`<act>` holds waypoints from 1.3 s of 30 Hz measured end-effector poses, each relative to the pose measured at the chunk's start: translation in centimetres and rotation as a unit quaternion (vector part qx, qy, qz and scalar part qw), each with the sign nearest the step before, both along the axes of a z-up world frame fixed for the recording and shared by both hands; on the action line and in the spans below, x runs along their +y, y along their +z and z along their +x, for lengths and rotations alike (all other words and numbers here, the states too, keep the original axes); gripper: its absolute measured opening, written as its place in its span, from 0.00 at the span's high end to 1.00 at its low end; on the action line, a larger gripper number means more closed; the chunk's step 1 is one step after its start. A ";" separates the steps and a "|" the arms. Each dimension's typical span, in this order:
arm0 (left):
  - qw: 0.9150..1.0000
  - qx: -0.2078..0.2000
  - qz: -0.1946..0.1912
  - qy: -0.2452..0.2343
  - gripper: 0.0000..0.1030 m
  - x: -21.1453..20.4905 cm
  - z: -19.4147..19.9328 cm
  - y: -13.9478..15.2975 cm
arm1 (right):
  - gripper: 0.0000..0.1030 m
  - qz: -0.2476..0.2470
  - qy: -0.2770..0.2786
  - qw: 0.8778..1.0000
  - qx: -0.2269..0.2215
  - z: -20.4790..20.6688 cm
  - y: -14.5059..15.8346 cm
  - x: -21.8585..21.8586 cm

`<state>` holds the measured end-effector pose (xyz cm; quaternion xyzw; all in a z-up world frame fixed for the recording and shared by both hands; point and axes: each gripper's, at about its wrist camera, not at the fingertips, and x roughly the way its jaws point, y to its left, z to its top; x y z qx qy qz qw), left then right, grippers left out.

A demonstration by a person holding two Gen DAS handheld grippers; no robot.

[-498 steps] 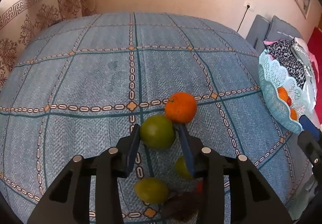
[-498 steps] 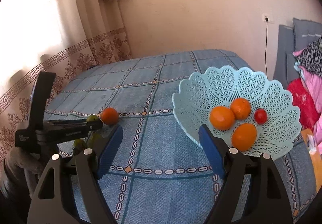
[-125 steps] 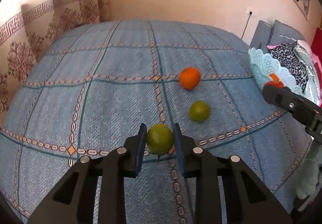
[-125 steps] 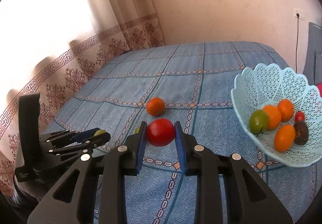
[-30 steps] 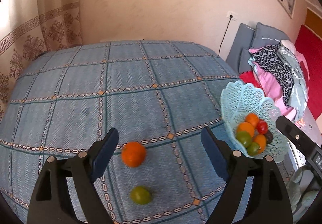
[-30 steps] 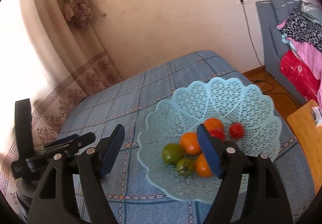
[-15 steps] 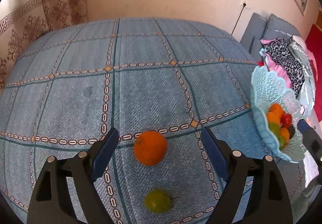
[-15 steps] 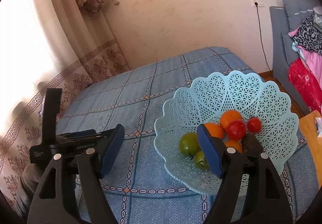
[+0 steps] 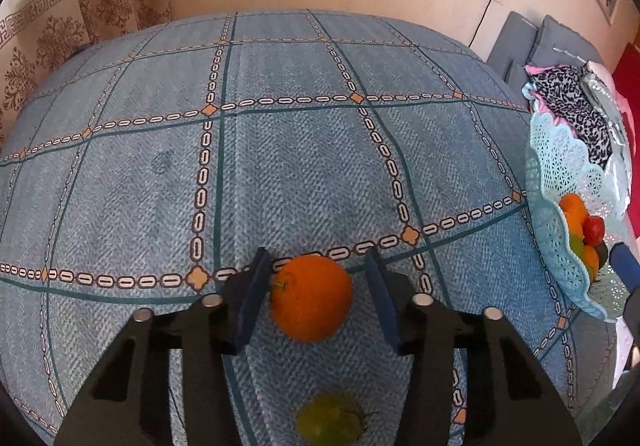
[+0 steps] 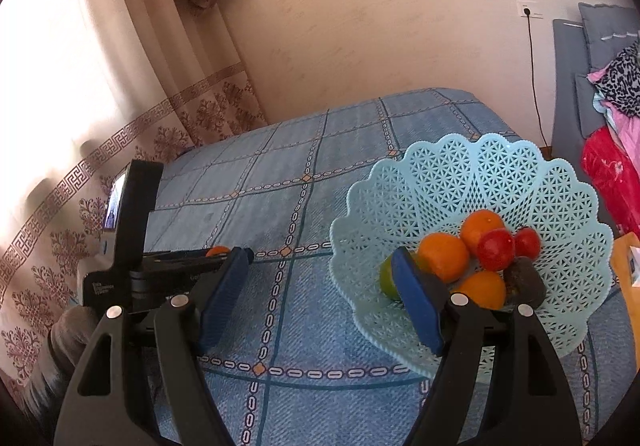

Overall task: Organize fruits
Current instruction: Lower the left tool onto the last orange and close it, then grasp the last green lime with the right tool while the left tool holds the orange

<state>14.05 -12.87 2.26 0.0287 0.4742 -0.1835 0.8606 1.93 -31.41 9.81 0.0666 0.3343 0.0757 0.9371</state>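
Note:
An orange (image 9: 311, 298) lies on the blue checked bedspread (image 9: 280, 173). My left gripper (image 9: 316, 296) is open, its blue pads on either side of the orange with a gap on each side. A green fruit (image 9: 330, 424) lies nearer, below the orange. The light blue lattice basket (image 10: 560, 213) holds oranges, red tomatoes, green fruits and a dark fruit. It also shows in the left wrist view (image 9: 560, 242) at the right edge. My right gripper (image 10: 320, 298) is open and empty, in front of the basket's left rim.
The left gripper's body (image 10: 132, 246) with its screen stands at the left of the right wrist view. A patterned curtain (image 10: 120, 149) hangs left. A grey couch with clothes (image 9: 576, 85) stands right of the bed, with a wall socket and cable behind.
My left gripper has moved down and forward, so the orange now sits between its pads, and the jaws have narrowed. My right gripper has drawn back a little from the basket.

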 end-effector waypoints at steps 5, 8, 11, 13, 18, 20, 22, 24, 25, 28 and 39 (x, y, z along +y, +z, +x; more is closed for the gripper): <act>1.000 0.002 -0.016 0.000 0.65 0.9 0.1 0.0 | 0.26 -0.006 0.010 1.000 0.002 0.0 -0.2 0.6; 1.000 -0.002 -0.019 0.007 0.65 1.4 0.0 0.3 | 0.26 -0.009 0.017 1.000 0.003 -0.1 -0.3 1.2; 1.000 -0.007 -0.025 0.014 0.65 2.3 -0.1 0.7 | 0.26 -0.013 0.030 0.999 0.005 -0.2 -0.6 2.0; 0.999 -0.015 -0.026 0.019 0.65 2.7 -0.2 1.2 | 0.26 -0.017 0.041 0.999 0.007 -0.3 -0.8 2.6; 0.998 -0.045 -0.031 0.034 0.65 3.9 -1.0 2.9 | 0.26 -0.022 0.078 0.996 0.027 0.0 -1.8 4.7; 0.997 -0.056 -0.034 0.039 0.65 4.5 -1.2 3.5 | 0.26 -0.023 0.092 0.995 0.036 0.3 -2.2 5.5; 0.996 -0.066 -0.036 0.043 0.65 4.6 -1.4 4.1 | 0.26 -0.026 0.108 0.993 0.043 0.6 -2.5 6.5; 0.995 -0.077 -0.038 0.049 0.65 5.1 -1.7 4.7 | 0.26 -0.034 0.124 0.990 0.051 1.0 -3.0 7.6; 0.995 -0.081 -0.038 0.051 0.65 5.1 -1.8 4.8 | 0.26 -0.037 0.130 0.989 0.055 1.1 -3.2 8.0; 0.993 -0.096 -0.037 0.061 0.65 5.8 -2.1 5.5 | 0.32 -0.054 0.146 0.986 0.067 1.7 -4.0 9.5; 0.990 -0.098 -0.047 0.088 0.65 8.2 -1.8 5.8 | 0.59 -0.080 0.187 0.972 0.118 3.8 -7.3 13.4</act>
